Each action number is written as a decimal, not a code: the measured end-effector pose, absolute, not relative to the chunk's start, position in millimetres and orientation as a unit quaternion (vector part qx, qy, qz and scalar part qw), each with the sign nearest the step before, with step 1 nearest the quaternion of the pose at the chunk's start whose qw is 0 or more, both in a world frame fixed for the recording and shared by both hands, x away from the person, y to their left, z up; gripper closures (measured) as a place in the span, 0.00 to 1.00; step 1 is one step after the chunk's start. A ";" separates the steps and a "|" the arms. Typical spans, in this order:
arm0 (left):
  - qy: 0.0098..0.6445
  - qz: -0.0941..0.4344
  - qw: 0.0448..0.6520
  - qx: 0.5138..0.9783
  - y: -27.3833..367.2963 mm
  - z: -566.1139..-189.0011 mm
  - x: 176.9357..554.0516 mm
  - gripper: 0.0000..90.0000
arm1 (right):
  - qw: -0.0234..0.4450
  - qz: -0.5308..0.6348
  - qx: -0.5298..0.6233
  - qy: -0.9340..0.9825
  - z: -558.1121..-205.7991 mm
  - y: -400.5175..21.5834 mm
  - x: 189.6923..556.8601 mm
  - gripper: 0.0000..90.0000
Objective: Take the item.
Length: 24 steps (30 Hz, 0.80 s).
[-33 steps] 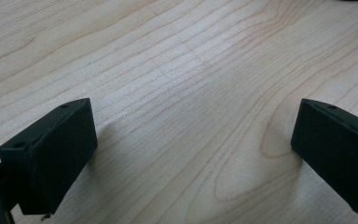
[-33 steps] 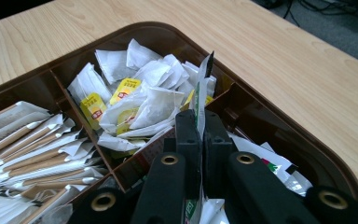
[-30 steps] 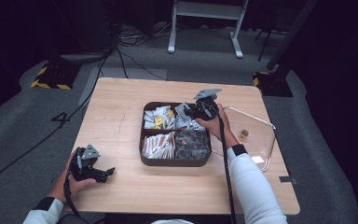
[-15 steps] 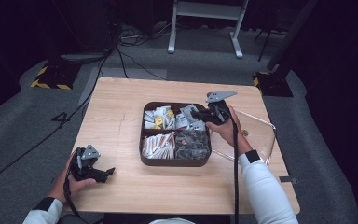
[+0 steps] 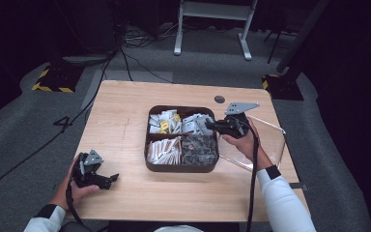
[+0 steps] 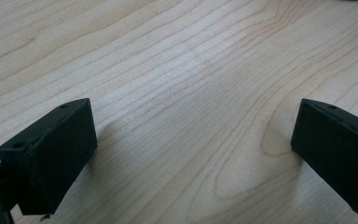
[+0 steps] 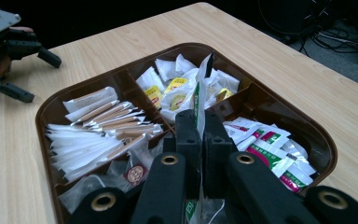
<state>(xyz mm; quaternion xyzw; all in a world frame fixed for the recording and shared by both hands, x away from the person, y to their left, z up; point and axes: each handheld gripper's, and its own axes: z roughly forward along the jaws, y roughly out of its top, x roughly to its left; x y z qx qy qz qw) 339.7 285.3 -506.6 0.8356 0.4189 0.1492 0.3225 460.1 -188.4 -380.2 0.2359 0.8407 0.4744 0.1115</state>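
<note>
A brown tray (image 5: 181,169) with four compartments of sachets, stick packets and tea bags stands mid-table. My right gripper (image 5: 208,124) hovers over the tray's far right corner and points left. In the right gripper view its jaws (image 7: 200,126) are shut on a thin white-and-green sachet (image 7: 197,98) that stands on edge between them, above the tray (image 7: 46,109). My left gripper (image 5: 111,181) rests in a hand near the table's front left edge. In the left gripper view it is open (image 6: 193,154) over bare wood with nothing between the jaws.
A clear plastic lid (image 5: 273,145) lies on the table to the right of the tray, under the right forearm. A small dark round hole (image 5: 219,99) sits in the tabletop behind the tray. The left gripper (image 7: 41,79) lies far off in the right gripper view.
The right gripper has drawn back to the right from over the tray's far right compartment toward its right rim, a little higher. The left gripper has kept still.
</note>
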 end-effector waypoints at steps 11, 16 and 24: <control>0.420 0.150 0.322 0.835 285.3 -506.6 339.5 0.00 | 0.095 0.479 0.209 0.847 -387.6 -194.8 428.9 0.98; 0.419 0.149 0.323 0.835 285.4 -506.7 339.7 0.00 | 0.088 0.482 0.201 0.848 -390.5 -195.8 420.5 0.98; 0.420 0.150 0.321 0.836 285.4 -506.4 339.4 0.00 | 0.074 0.479 0.191 0.854 -396.9 -195.1 410.1 0.98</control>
